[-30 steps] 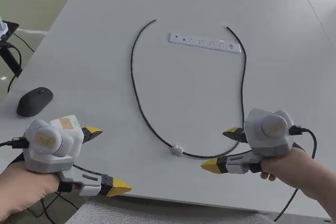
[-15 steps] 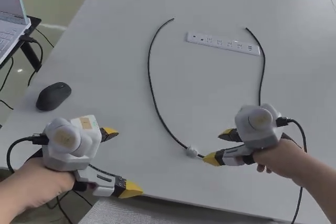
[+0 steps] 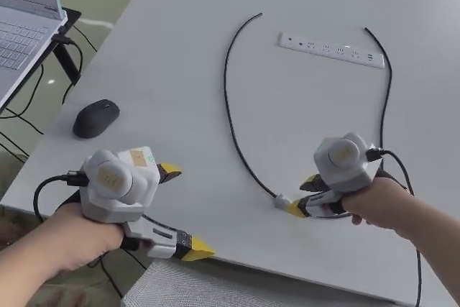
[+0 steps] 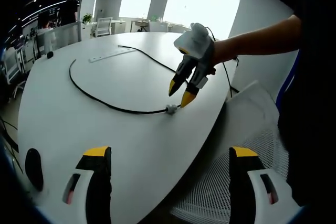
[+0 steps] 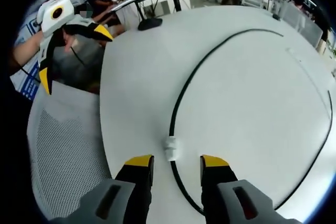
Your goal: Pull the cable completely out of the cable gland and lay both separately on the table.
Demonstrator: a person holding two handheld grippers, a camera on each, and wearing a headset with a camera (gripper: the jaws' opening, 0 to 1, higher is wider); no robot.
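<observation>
Far out to the left of my left jaws, a laptop (image 3: 21,26) sits on a stand beside the desk (image 3: 180,48); the frame edge cuts it off, so I see only part of the keyboard and screen. A dark mouse (image 3: 95,118) lies on the desk ahead and to the left of those jaws. The left gripper (image 3: 184,210) hangs over the near desk edge with its jaws spread wide and nothing between them. A mesh chair (image 3: 180,289) shows just below them, mostly cut off.

The black cable (image 3: 227,106) runs in a big loop across the desk, well ahead of the left jaws. Its left arm curves down to the small white cable gland (image 5: 170,148). In the right gripper view the gland lies on the desk just ahead of the right gripper (image 5: 176,162), in line with the gap and a little nearer the left tip. Those jaws stand apart and are not closed on it. The cable enters the gland from the far side, comes out toward me and passes between the jaws, so it is threaded through. From the head view I cannot tell whether the lower yellow tip touches the gland. The gripper body and hand hide the cable's bend beyond it. A white power strip (image 3: 332,49) lies far ahead of the right jaws, inside the loop's open end.
</observation>
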